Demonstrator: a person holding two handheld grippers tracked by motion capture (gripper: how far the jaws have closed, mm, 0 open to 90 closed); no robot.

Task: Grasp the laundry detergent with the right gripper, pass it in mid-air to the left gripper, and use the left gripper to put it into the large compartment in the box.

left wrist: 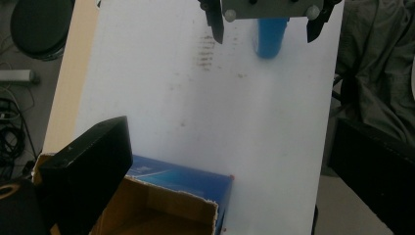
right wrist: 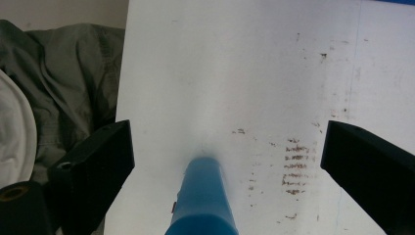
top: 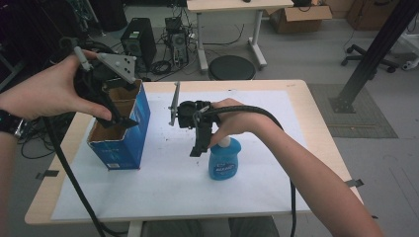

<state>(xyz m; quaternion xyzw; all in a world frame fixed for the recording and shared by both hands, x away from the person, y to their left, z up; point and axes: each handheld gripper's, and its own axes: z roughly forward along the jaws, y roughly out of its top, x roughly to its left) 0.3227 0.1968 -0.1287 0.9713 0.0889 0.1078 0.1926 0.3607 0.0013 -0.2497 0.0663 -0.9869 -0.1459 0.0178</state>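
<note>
A blue bottle (top: 225,160) with a white cap stands upright on the white sheet (top: 197,192) near the table's middle. My right gripper (top: 210,143) hangs over it, open; in the right gripper view the bottle (right wrist: 203,200) rises between the wide-apart jaws of that gripper (right wrist: 230,161) without touching them. An open-topped blue cardboard box (top: 121,143) stands at the left. My left gripper (top: 118,116) hovers above its opening, open and holding nothing. From the left gripper view, the box (left wrist: 181,181) lies under my left gripper (left wrist: 227,166), with the bottle (left wrist: 269,39) and right gripper (left wrist: 264,32) farther off.
Brown smudges (left wrist: 205,49) mark the sheet between box and bottle. The wooden table edge (top: 321,138) borders the sheet. Beyond the table are a black stool (top: 231,67), a computer tower (top: 138,42) with cables, and a slanted black post (top: 370,54).
</note>
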